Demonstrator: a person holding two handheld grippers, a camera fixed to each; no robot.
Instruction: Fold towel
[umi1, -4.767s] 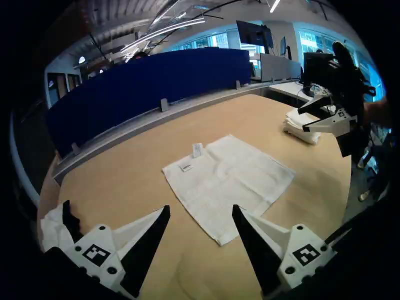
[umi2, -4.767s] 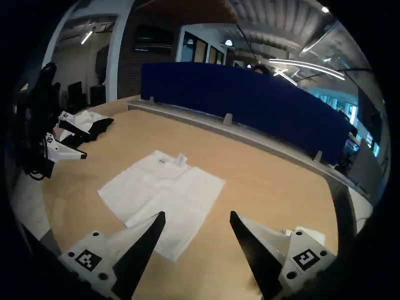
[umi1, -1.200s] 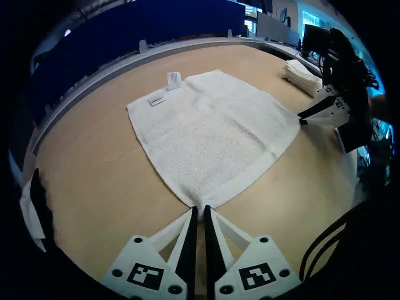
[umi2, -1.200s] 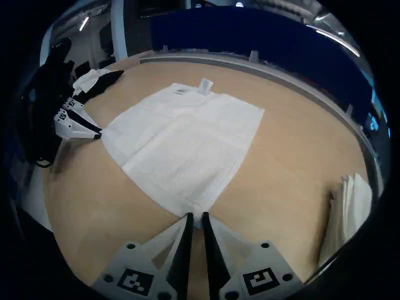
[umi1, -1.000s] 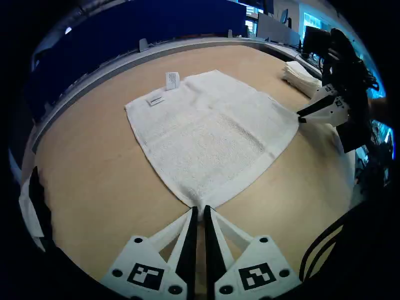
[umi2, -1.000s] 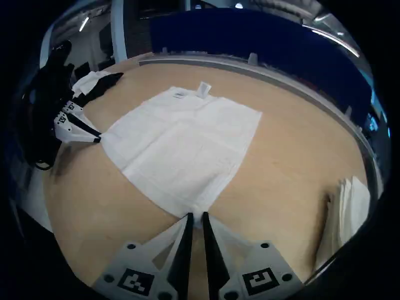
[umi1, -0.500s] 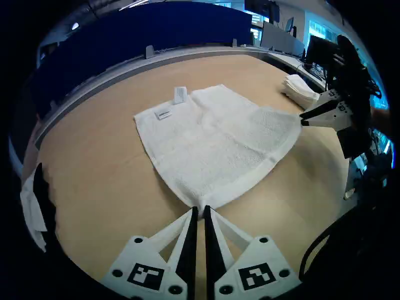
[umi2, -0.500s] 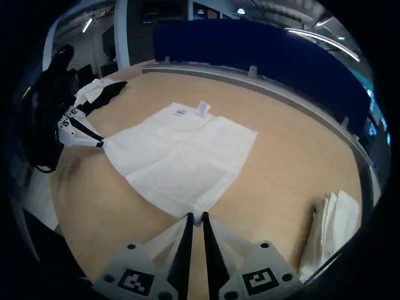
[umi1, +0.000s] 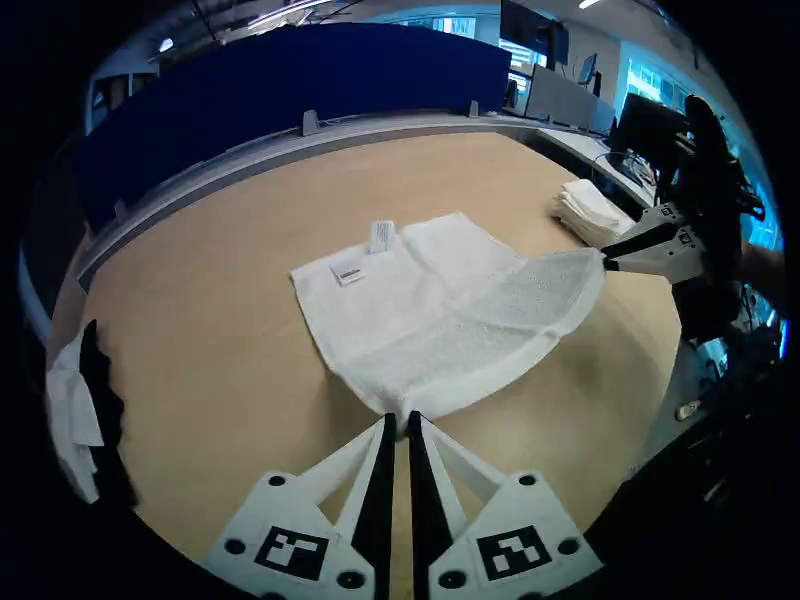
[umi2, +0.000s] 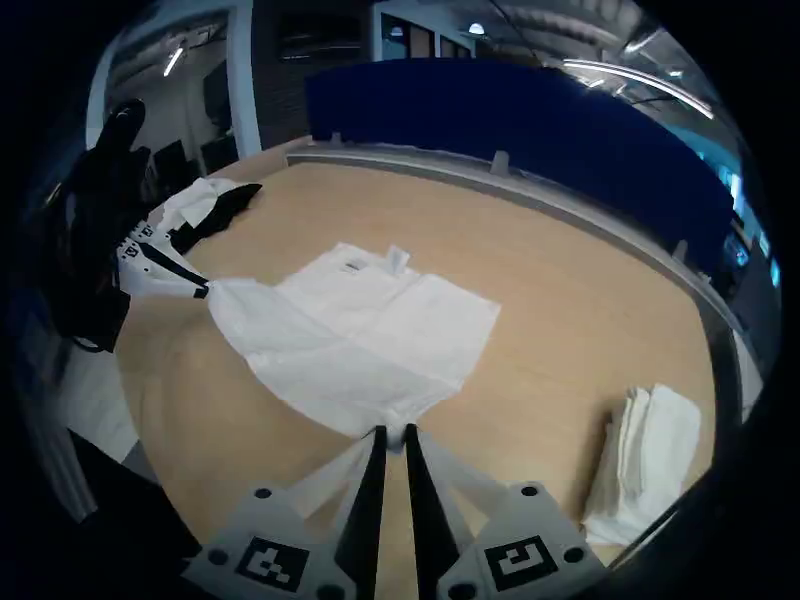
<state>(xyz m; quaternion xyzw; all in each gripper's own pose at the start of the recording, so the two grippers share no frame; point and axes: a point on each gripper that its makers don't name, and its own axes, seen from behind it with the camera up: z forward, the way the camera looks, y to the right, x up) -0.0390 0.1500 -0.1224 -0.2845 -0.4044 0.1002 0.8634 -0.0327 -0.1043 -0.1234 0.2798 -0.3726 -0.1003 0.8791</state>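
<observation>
In the left gripper view, the left gripper (umi1: 400, 418) is seen with its fingers pressed together on the near corner of the towel (umi1: 440, 310). The right gripper (umi1: 606, 262) is seen farther off at the right, its fingers likewise pinched on the neighbouring corner. A second ago the towel was lying flat on the bench (umi1: 220, 300) with both corners already nipped. Now the held edge has been raised, and the near half is hung in a shallow curve between the two grippers. The far half, with its tag (umi1: 381, 236), is left resting on the bench. A stack (umi1: 590, 212) of folded towels is seen just behind the right gripper, well apart from the work.

In the right gripper view, the right gripper (umi2: 394, 432) is shown closed on its corner of the towel (umi2: 370, 330). The left gripper (umi2: 205, 290) is seen at the left, clamped on the other corner, with the edge drawn taut between them. The lifted half is seen clear of the bench (umi2: 560, 320), a shadow being cast beneath it, while the tagged far edge is kept flat. The stack (umi2: 650, 450) lies at the lower right.

From this it is judged that the first fold has been begun and not yet finished. The held edge would next have to be carried over the resting half and laid along the far edge, both corners being kept level so that the halves are matched.
</observation>
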